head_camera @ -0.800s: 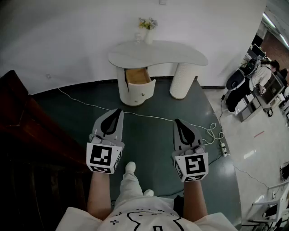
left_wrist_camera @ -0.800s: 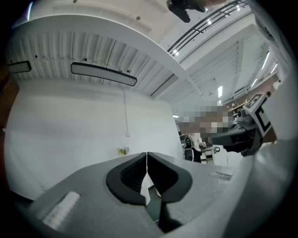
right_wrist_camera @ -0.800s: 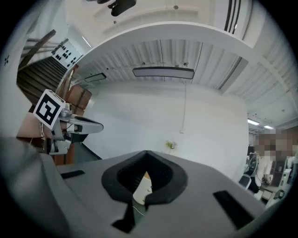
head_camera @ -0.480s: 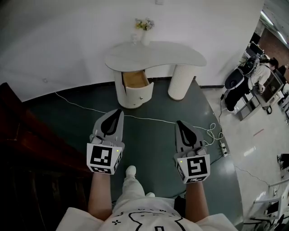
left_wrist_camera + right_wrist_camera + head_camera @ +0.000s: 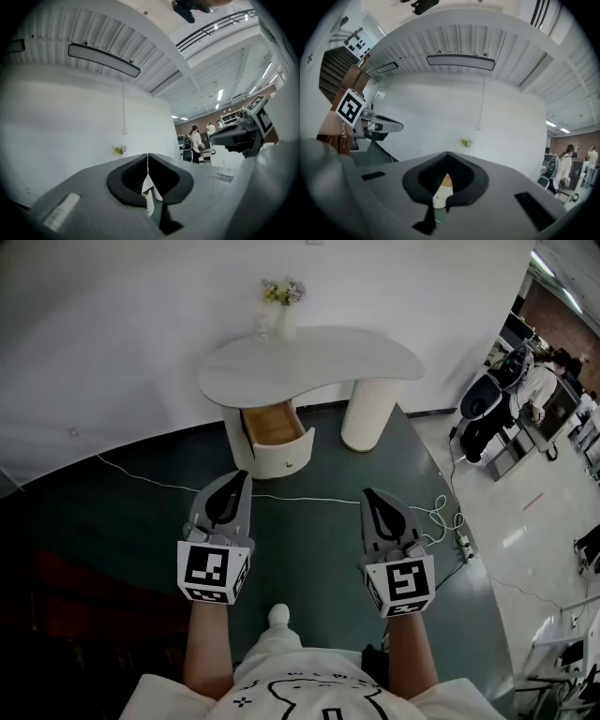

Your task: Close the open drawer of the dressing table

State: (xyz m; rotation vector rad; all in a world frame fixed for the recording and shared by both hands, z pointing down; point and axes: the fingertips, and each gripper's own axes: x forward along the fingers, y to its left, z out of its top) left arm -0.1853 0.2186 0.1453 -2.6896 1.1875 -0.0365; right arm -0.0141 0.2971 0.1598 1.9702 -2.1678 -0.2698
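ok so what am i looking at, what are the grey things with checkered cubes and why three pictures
No robot: a person holds a two-jaw tool in each hand, the left gripper and the right gripper; the patterned cubes are part of them. One picture comes from a camera on the person's head, looking down; the other two from cameras riding on the grippers, looking along their jaws. Both grippers are shut and hold nothing. Ahead on the green floor stands a white dressing table with its drawer open and a vase of flowers on top.
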